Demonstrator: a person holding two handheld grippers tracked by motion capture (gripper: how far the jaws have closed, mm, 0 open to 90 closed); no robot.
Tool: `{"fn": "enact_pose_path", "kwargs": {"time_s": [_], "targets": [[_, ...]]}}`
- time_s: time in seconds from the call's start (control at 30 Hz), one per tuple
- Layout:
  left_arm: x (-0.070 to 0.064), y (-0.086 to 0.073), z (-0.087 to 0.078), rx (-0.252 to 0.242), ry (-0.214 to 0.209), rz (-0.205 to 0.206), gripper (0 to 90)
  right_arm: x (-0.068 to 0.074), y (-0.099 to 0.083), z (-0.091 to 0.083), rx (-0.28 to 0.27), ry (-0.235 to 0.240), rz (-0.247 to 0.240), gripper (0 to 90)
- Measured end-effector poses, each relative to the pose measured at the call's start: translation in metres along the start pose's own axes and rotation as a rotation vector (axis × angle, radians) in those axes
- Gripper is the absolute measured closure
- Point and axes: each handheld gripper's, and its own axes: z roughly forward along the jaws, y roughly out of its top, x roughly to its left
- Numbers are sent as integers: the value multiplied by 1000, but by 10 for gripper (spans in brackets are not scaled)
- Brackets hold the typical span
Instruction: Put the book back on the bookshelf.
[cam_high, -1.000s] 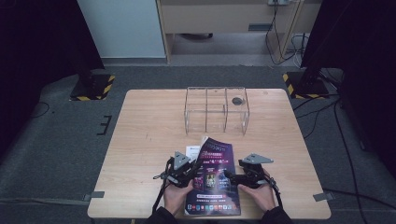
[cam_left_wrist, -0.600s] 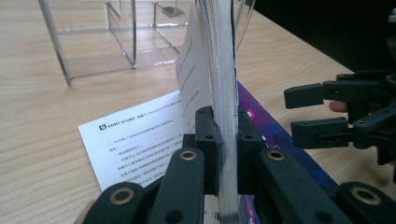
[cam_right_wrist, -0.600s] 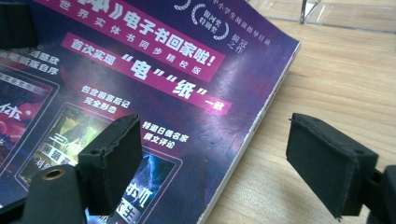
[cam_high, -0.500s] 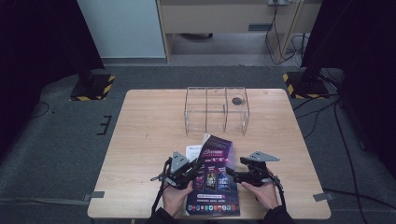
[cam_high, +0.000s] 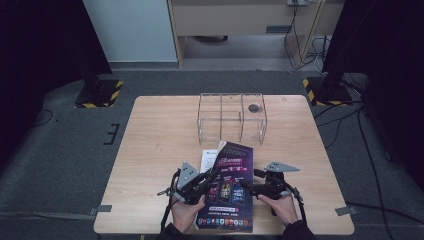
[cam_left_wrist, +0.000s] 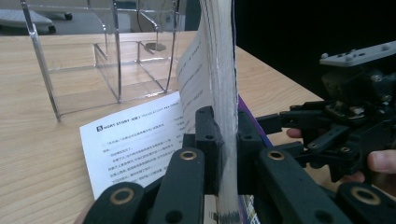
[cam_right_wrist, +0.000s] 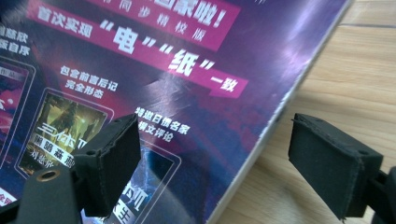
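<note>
**Magazine lifted at its left edge**

Your left gripper (cam_high: 212, 176) is clenched on a sheaf of pages of the glossy purple-covered magazine (cam_high: 231, 187), which lies at the near edge of the light wooden table (cam_high: 160, 135). Your right gripper (cam_right_wrist: 215, 158) is released, its jaws straddling the magazine's right edge. The clear acrylic three-compartment rack (cam_high: 231, 117) stands beyond.

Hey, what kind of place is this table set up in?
Probably a lab or recording studio: a bare wooden table on grey carpet, black curtains on both sides, hazard-striped stand bases, and loose cables on the floor.
</note>
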Motion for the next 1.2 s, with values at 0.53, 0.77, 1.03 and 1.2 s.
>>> {"fn": "enact_pose_path", "kwargs": {"time_s": [0.53, 0.77, 1.03, 1.2], "targets": [[-6, 4, -8, -35, -41, 10, 836, 4, -3, 12, 1, 196, 46, 170], [-3, 4, -9, -38, -44, 3, 836, 5, -2, 10, -2, 207, 57, 242], [1, 2, -8, -40, -36, -21, 835, 11, 3, 1, -54, 258, 52, 310], [1, 0, -5, -31, -31, -22, 834, 12, 4, -2, -55, 236, 45, 398]]}}
